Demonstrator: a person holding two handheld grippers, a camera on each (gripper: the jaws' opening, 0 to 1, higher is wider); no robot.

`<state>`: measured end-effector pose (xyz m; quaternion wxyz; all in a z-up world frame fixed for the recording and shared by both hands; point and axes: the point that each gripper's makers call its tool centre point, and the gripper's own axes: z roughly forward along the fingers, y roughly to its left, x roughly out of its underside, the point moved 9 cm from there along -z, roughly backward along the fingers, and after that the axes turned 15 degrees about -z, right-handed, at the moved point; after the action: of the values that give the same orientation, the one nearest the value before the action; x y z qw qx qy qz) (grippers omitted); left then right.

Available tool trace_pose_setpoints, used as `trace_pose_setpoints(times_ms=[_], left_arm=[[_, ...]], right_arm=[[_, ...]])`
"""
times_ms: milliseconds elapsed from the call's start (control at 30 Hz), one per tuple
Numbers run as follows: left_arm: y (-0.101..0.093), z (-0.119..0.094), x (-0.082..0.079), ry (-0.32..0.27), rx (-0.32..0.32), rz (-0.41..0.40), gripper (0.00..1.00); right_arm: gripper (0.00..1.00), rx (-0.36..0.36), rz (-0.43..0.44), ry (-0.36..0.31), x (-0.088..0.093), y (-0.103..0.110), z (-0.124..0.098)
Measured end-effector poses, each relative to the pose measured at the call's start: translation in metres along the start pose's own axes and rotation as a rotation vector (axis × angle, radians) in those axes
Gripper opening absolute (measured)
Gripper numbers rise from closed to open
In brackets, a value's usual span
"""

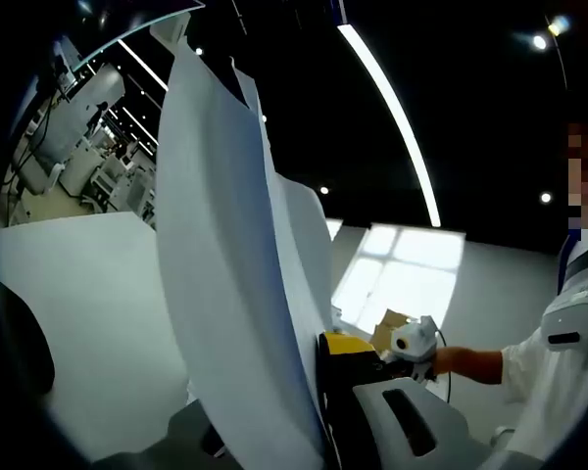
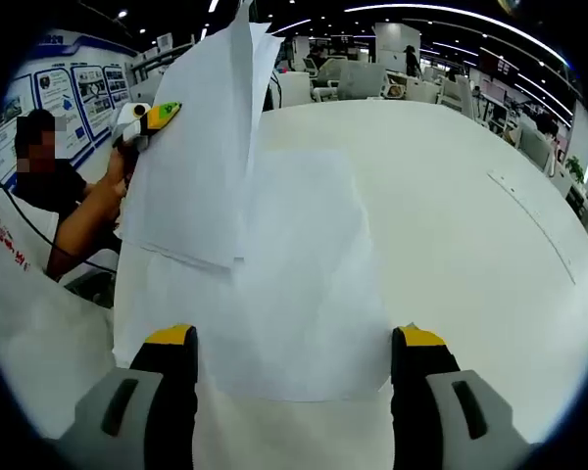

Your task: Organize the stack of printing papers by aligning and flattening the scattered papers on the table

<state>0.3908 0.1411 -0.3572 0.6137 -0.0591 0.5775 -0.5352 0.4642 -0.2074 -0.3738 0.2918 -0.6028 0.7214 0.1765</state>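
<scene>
A: Where are we? Left gripper (image 2: 149, 119) is clamped on a few lifted sheets (image 2: 201, 137), edges fanned out.
B: Right gripper (image 2: 292, 357) hangs with jaws apart over one flat sheet (image 2: 304, 264) on the table (image 2: 470, 235). We've nothing aligned yet; stacking and flattening remain.

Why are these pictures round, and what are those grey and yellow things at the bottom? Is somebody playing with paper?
A person holds a grabbing tool in each hand, and each tool carries a wide-eye camera, so the pictures look round. In the right gripper view, the right gripper shows two grey fingers with yellow tips, standing open over flat white paper sheets on the big white table. The left gripper is lifting a bunch of white sheets. In the left gripper view those lifted sheets stand very close.
</scene>
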Motion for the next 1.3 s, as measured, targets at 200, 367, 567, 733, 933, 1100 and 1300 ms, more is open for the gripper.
trace_pose_setpoints(times_ms=[200, 367, 567, 733, 933, 1100, 1300], left_arm=[[-0.0003, -0.0011, -0.001, -0.008, -0.002, 0.006, 0.07], [0.0003, -0.0013, -0.0015, -0.009, -0.005, 0.006, 0.07], [-0.0009, -0.0013, -0.0012, -0.012, -0.002, 0.01, 0.07], [-0.0023, -0.0018, -0.001, -0.016, 0.004, 0.013, 0.07], [-0.0019, -0.0014, -0.0007, -0.012, 0.003, 0.008, 0.07], [-0.0009, -0.0013, -0.0011, -0.012, 0.001, 0.008, 0.07], [0.0, -0.0009, -0.0011, -0.01, -0.002, 0.007, 0.07]], right_arm=[[0.77, 0.043, -0.048, 0.01, 0.0028, 0.0042, 0.0026], [0.77, 0.056, -0.041, -0.015, 0.0045, 0.0042, 0.0029], [0.77, 0.061, -0.036, -0.015, 0.0048, 0.0044, 0.0034], [0.75, 0.074, -0.027, -0.028, 0.0059, 0.0053, 0.0032], [0.74, 0.075, -0.026, -0.032, 0.006, 0.0062, 0.003], [0.7, 0.074, -0.033, -0.04, 0.0062, 0.0062, 0.0025], [0.64, 0.083, -0.028, -0.072, 0.0099, 0.0083, -0.0011]])
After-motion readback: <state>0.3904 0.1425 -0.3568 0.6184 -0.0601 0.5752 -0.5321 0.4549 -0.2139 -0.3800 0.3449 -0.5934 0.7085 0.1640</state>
